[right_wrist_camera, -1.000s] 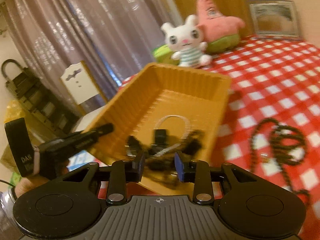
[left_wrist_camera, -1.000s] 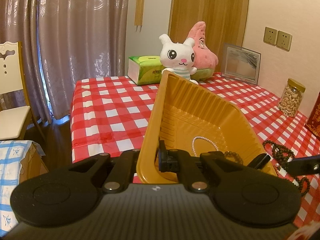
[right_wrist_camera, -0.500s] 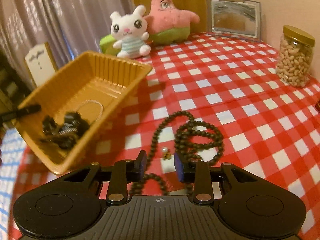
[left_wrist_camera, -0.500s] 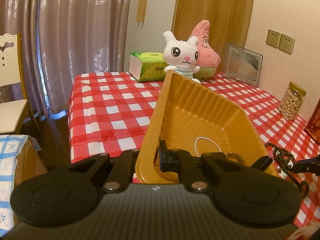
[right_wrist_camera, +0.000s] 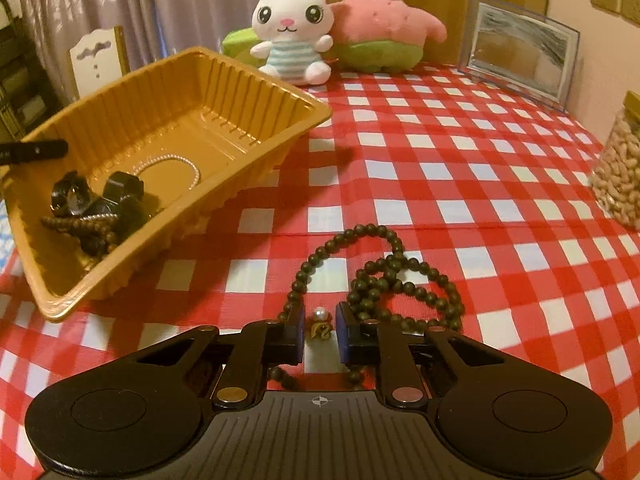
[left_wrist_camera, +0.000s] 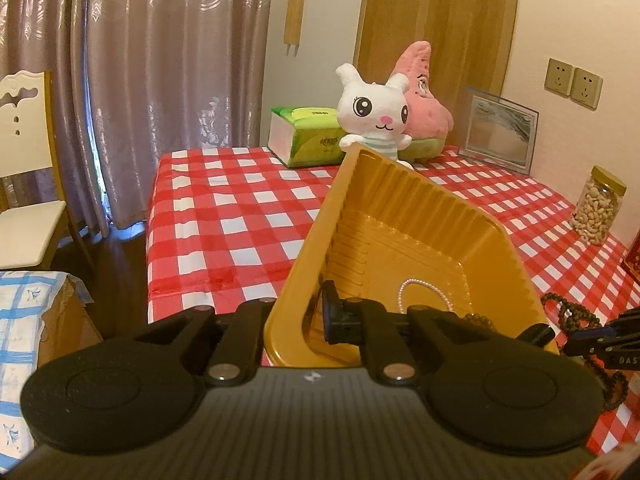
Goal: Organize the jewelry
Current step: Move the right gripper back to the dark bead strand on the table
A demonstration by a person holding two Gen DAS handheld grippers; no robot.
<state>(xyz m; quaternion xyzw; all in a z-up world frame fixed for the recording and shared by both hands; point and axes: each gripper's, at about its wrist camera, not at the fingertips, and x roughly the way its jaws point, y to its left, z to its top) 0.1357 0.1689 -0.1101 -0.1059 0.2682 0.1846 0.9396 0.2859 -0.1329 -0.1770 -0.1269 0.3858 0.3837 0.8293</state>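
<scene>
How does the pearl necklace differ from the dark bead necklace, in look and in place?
The pearl necklace is white with tiny beads; the dark bead necklace is brown-black with larger beads. The pearl necklace lies inside the yellow tray; the dark bead necklace lies on the checked tablecloth, in front of the right tool. Both are loose strings of round beads.

left gripper [left_wrist_camera: 296,316] clamps near wall of gold tray [left_wrist_camera: 400,216] | pearl string [left_wrist_camera: 420,294] inside tray | dark bead necklace [left_wrist_camera: 576,316] right of tray | tray tilted
</scene>
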